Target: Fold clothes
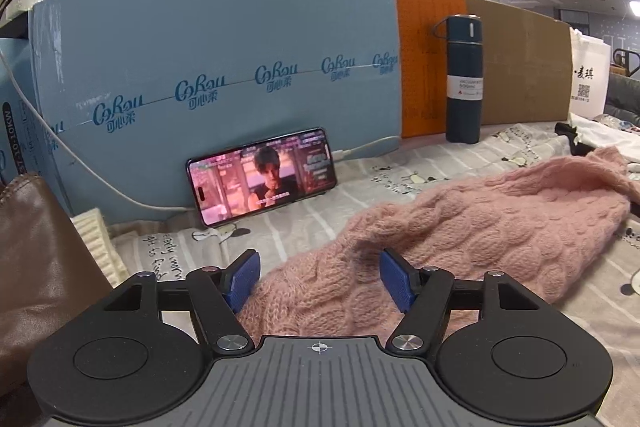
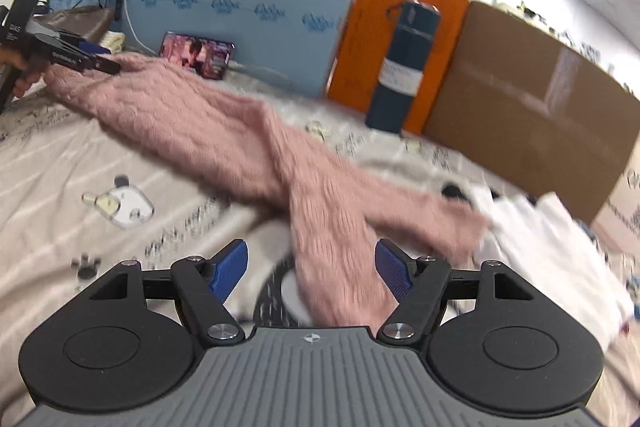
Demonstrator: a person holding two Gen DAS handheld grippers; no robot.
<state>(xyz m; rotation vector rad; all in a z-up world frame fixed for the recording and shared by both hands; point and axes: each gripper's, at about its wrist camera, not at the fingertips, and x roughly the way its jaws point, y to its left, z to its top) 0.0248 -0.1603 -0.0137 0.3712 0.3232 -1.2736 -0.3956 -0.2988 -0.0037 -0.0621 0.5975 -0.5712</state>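
Note:
A pink cable-knit sweater point(image 1: 480, 227) lies stretched across a bed sheet with cartoon prints point(image 1: 304, 227). My left gripper point(image 1: 320, 279) is open, its blue pads on either side of one end of the sweater. In the right wrist view the sweater point(image 2: 240, 131) runs from the far left to the lower middle. My right gripper point(image 2: 312, 267) is open, with a pink sleeve end between its blue pads. The left gripper point(image 2: 92, 61) shows at the far left of that view, at the sweater's other end. The right wrist view is motion-blurred.
A phone point(image 1: 262, 179) playing video leans on a blue carton point(image 1: 216, 67). A dark teal flask point(image 1: 464, 79) stands by orange and brown boards. A brown leather item point(image 1: 36, 267) is at left. White clothes point(image 2: 560, 251) lie at right.

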